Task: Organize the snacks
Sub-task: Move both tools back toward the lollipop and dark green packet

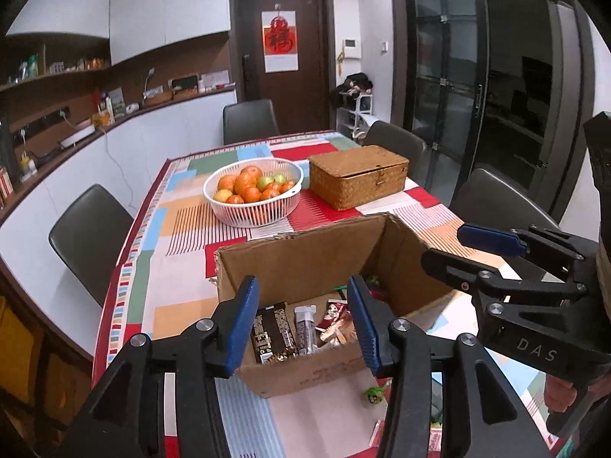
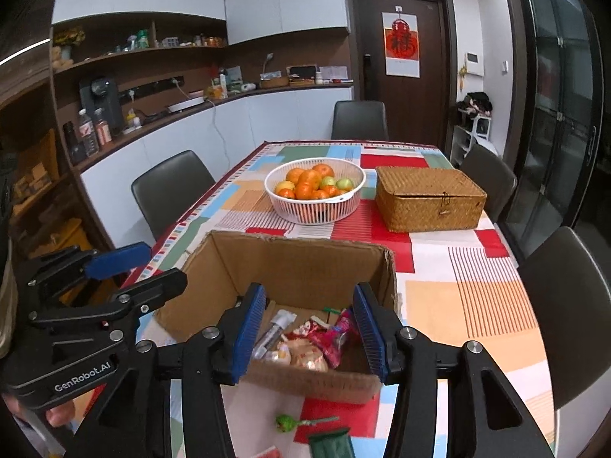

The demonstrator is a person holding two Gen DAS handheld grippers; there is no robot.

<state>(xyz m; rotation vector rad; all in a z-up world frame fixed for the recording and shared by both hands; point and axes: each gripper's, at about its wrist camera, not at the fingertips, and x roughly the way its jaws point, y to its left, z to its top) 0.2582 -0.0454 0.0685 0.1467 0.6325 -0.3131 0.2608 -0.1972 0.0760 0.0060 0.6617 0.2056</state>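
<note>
1. Left wrist view: the left gripper (image 1: 303, 324) was held partly open with nothing between its pads, aimed down over the cardboard box (image 1: 301, 376), probably so stuff could be dropped in. A dark snack bar (image 1: 273, 334) was lying inside.
2. Right wrist view: the right gripper (image 2: 309, 334) was likewise parted and empty. A green lollipop (image 2: 286, 422) was left on the tablecloth (image 2: 477, 297) just outside the box, so sorting looked unfinished.
</note>
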